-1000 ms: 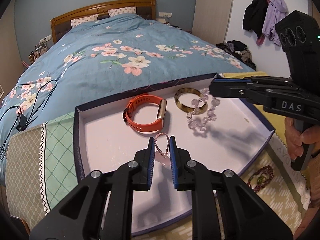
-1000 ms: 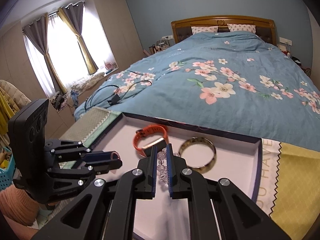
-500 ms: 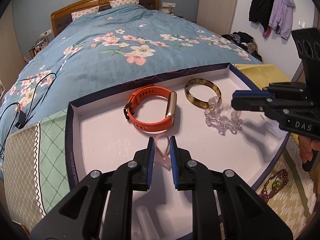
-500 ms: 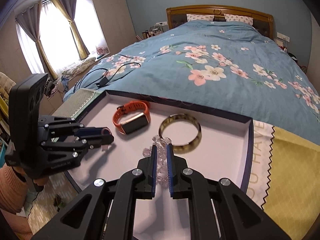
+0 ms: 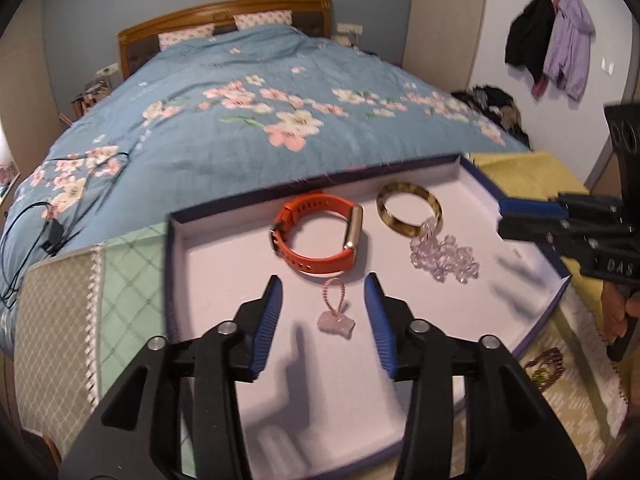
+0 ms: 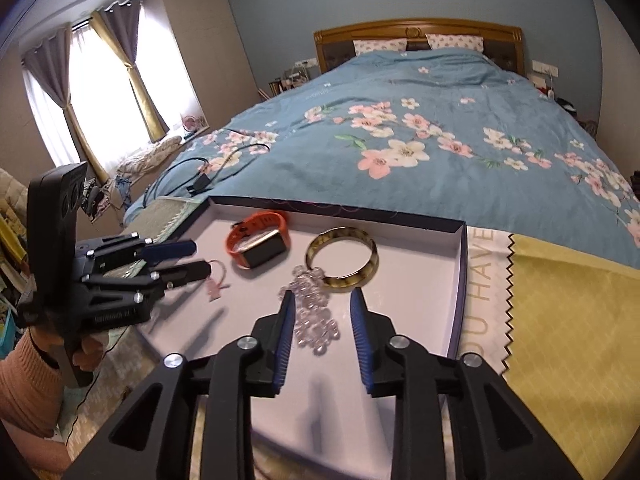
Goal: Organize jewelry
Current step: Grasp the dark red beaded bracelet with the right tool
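A white tray with a dark blue rim [image 5: 176, 264] [image 6: 460, 280] lies at the foot of the bed. In it lie an orange watch [image 5: 316, 236] [image 6: 256, 240], a tortoiseshell bangle [image 5: 408, 208] [image 6: 342, 254], a clear bead bracelet [image 5: 444, 258] [image 6: 314, 312] and a pink charm on a bead chain [image 5: 334, 312] [image 6: 214, 286]. My left gripper [image 5: 323, 292] [image 6: 188, 258] is open and empty, just above the charm. My right gripper [image 6: 322, 304] [image 5: 508, 220] is open and empty, over the bead bracelet.
A dark red bead necklace [image 5: 544, 364] lies on the patterned cloth right of the tray. A yellow cloth [image 6: 568, 320] lies beyond the tray's right rim. A black cable [image 6: 208, 176] lies on the floral bedspread. Coats [image 5: 548, 40] hang on the far wall.
Both grippers have opened. The left one let the pink charm drop onto the tray and the right one let go of the clear bead bracelet. Both have drawn back slightly.
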Demonstrator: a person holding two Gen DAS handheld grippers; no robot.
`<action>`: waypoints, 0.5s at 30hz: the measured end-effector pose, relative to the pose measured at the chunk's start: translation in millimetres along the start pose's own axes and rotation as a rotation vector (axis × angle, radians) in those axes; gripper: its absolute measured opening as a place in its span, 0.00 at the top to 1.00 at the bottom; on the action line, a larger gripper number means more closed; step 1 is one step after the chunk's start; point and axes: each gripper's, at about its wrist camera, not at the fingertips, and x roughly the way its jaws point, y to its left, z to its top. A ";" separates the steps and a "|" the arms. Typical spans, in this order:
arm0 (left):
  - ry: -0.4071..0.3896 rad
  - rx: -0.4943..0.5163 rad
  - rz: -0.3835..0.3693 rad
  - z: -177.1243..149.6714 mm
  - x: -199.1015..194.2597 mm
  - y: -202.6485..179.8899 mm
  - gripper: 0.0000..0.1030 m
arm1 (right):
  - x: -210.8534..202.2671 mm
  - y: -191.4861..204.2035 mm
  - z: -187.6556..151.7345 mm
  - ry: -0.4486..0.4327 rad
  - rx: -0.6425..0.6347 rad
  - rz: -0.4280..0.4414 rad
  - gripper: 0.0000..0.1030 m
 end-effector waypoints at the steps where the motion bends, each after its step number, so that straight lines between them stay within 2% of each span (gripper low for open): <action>1: -0.018 -0.002 0.007 -0.6 -7.5 1.2 0.56 | -4.7 2.2 -1.9 -0.005 -0.005 0.005 0.71; 4: -0.074 -0.014 0.000 -4.8 -35.2 4.1 0.55 | -19.9 10.7 -11.4 -0.013 -0.033 0.028 0.71; 8: -0.111 -0.032 -0.035 -17.0 -64.4 7.4 0.53 | -34.4 21.9 -33.9 0.026 -0.080 0.043 0.71; 15: -0.094 -0.058 -0.073 -53.2 -89.6 10.0 0.53 | -42.4 26.4 -72.5 0.102 -0.083 0.035 0.73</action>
